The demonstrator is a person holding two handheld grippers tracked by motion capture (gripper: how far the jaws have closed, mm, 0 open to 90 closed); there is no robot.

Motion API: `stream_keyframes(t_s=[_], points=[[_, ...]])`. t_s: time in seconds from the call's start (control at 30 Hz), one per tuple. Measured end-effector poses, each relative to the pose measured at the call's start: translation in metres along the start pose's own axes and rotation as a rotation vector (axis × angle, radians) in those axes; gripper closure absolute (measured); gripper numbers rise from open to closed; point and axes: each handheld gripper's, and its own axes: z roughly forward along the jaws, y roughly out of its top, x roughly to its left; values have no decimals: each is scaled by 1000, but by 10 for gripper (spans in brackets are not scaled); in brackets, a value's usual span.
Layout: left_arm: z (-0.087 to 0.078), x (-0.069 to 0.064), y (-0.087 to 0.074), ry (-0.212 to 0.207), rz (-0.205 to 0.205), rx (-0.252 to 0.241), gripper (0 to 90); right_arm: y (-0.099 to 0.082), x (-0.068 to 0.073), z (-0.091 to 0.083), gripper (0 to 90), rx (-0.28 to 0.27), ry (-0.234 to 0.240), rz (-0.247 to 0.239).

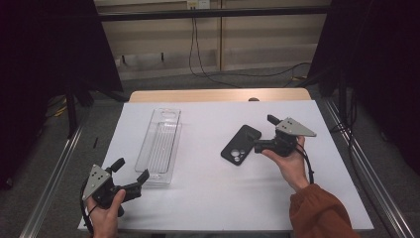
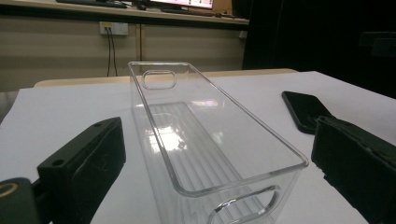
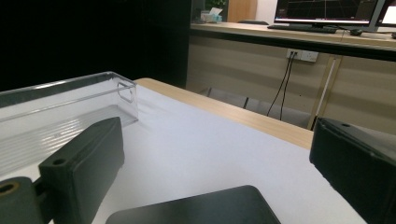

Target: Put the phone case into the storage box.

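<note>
Right tool wide open, empty, beside black phone case.

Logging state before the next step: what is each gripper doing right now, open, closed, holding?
Left gripper: open, holding nothing, near the clear bin.
Right gripper: open, holding nothing, next to the black phone case.

Glossy clear plastic tray, matt black phone case, white paper-covered table.

Both the left gripper and right gripper hold their jaws apart.
</note>
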Motion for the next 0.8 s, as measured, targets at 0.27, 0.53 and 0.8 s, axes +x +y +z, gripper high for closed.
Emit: stream_keyframes(t_s=[0.27,0.53,0.8], points=[[0,0,0,0,-3,0,31,8,0,18,57,-9,5,-33],[0,1,0,-2,-2,0,31,15,-5,33,63,-9,-9,-28],[0,1,0,-3,3,6,31,27,-16,46,83,-13,-31,-24]])
